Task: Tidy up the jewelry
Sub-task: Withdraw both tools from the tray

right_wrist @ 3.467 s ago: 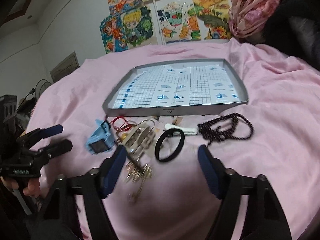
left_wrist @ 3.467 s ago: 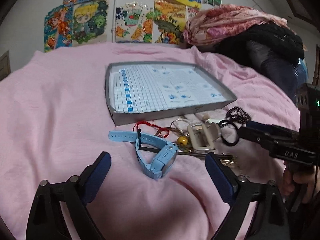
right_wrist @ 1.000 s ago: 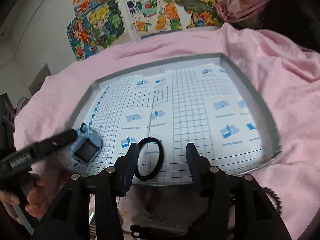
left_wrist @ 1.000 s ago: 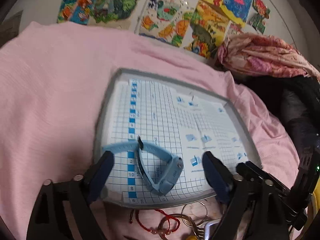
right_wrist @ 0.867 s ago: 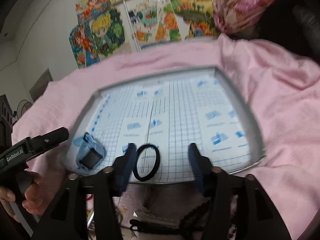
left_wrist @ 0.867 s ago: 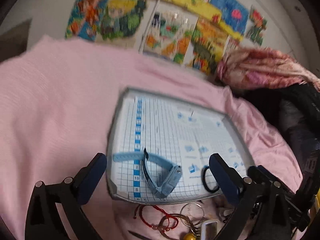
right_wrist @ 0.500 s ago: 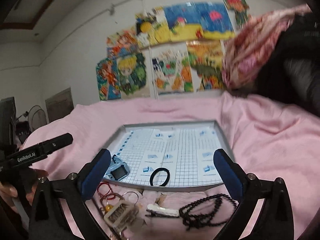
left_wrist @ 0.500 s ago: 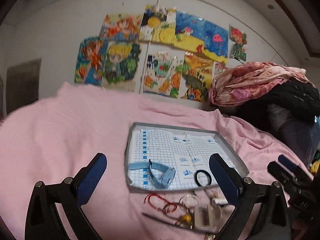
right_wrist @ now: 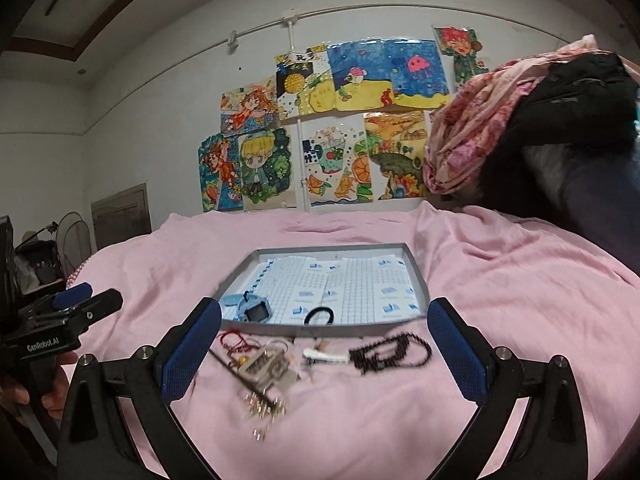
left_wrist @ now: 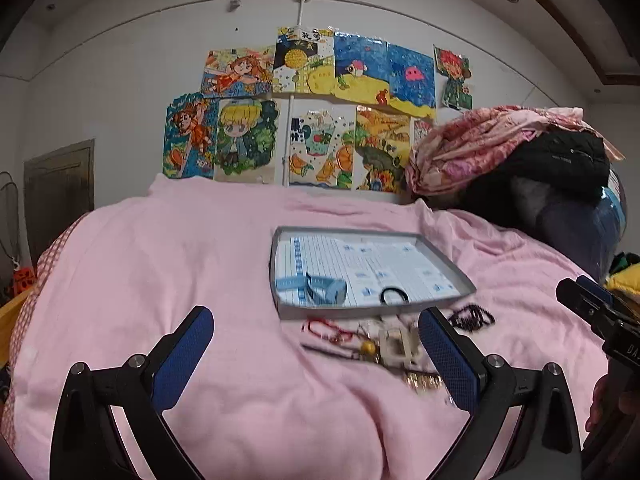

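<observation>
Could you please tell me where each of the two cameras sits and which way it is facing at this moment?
Left wrist: on the left gripper, open, facing the tray and wall drawings; the right gripper shows at the right edge.
Right wrist: on the right gripper, open, facing the same way; the left gripper and a hand show at the left edge.
Shared: tray, blue watch, black ring, pink blanket.

Pink blanket-covered bed (right_wrist: 500, 300) carrying a grey tray and loose trinkets.

The shallow grey tray (right_wrist: 416, 280) sits mid-bed; in front of its near edge, straight on the blanket, lie a red cord (right_wrist: 236, 340), a pale buckle-like piece (right_wrist: 268, 364) by a yellow bead, a white clip (right_wrist: 326, 356), dark beads (right_wrist: 384, 354) — and small gold bits (right_wrist: 264, 408) nearest the cameras. Bundled clothes (left_wrist: 520, 152) are heaped at the far right.
</observation>
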`<state>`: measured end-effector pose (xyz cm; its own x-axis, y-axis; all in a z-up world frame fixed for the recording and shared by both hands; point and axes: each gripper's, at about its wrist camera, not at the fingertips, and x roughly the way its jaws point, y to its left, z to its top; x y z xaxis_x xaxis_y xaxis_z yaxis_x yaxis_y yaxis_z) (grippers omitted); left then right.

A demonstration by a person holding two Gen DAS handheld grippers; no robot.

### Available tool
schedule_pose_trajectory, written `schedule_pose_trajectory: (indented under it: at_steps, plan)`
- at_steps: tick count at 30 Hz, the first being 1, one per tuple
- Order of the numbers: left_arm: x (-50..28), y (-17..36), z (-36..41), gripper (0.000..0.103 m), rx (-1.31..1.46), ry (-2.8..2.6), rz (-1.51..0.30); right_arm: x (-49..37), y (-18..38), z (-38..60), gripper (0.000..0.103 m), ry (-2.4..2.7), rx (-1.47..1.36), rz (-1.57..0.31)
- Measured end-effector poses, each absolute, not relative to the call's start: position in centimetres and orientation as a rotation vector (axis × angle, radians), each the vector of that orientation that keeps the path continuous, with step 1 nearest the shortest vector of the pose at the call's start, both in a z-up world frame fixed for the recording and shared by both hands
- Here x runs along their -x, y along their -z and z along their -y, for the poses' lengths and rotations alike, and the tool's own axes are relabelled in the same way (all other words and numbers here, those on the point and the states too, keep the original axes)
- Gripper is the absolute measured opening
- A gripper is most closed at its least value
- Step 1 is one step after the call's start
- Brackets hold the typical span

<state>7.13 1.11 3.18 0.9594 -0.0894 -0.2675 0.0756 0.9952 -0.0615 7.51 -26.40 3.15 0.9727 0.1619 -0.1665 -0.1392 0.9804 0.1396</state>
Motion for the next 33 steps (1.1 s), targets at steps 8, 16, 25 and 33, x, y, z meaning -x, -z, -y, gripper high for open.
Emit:
schedule_pose_trajectory:
  at_steps: [8,16,25,33]
  plan:
    - [-5.1,-0.9,-1.1,0.103,0.047,0.099,-0.415,-4.6,-0.8,27.3,0.101,-0.120,-0.193,-0.312]
    - [-4.4,0.8,-0.1,0.103,0.020,0.125,-0.509,-4.3,1.9,27.8,0.101,-0.091,-0.236,-0.455]
    - [-7.2,1.1,0.9,0.103,0.011,0.200,-0.608,-6.0,2.6,29.0,0.101,-0.078,-0.274,-0.543]
    - [-12.0,-0.1,2.6,0.103,-0.015,0.331,-0.577,-11.0,2.4,31.4,0.101,-0.086,-0.315,-0.593]
